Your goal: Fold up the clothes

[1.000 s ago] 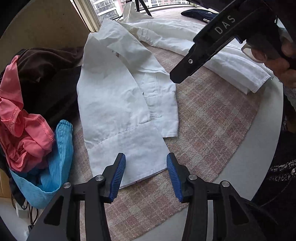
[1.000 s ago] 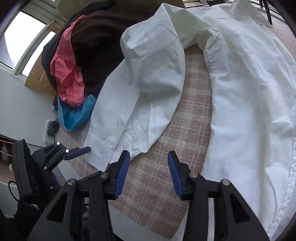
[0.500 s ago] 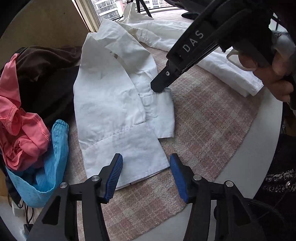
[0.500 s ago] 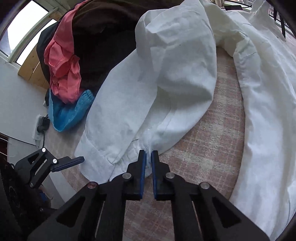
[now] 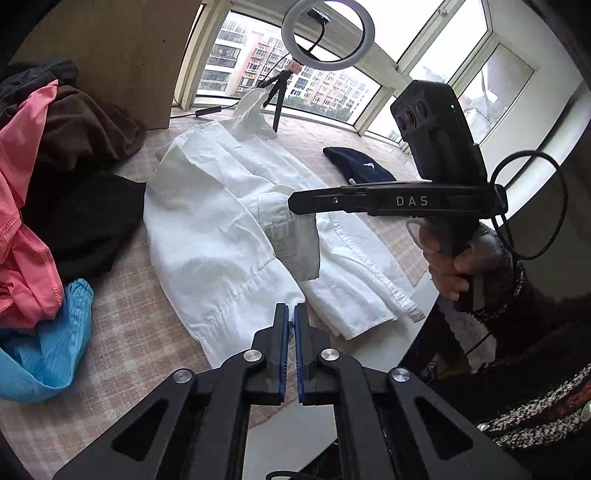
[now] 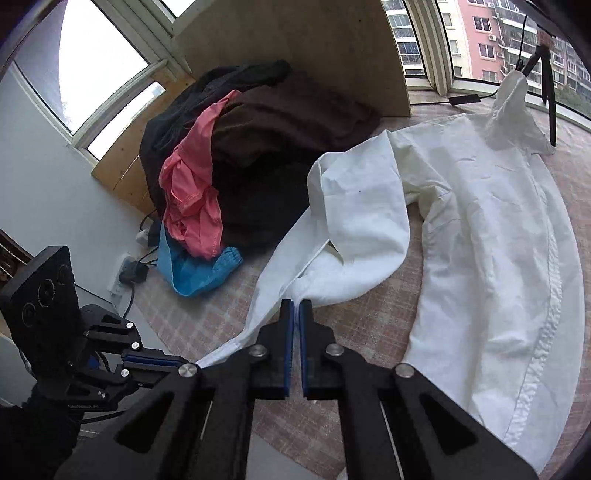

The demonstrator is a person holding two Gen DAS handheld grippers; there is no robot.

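A white shirt [image 5: 207,229] lies spread on the plaid cloth [image 5: 129,332]; the right wrist view shows its body [image 6: 480,240] and its collar at the far end. My left gripper [image 5: 290,308] is shut on the cuff end of one sleeve. My right gripper [image 6: 295,304] is shut on the same sleeve [image 6: 354,236] further up, and in the left wrist view the right gripper [image 5: 291,202] holds the cloth lifted off the table. The left gripper [image 6: 173,363] shows at the lower left, with the sleeve stretched between the two.
A pile of brown, black, pink and blue clothes [image 5: 44,206] sits to the left, close to the shirt. A navy garment [image 5: 354,168] lies beyond it. A ring light on a tripod [image 5: 328,35] stands by the window. The white table edge [image 5: 295,424] is near.
The right gripper shut on the sleeve first, then the left gripper shut on the cuff. Both have risen, and the sleeve hangs lifted between them.
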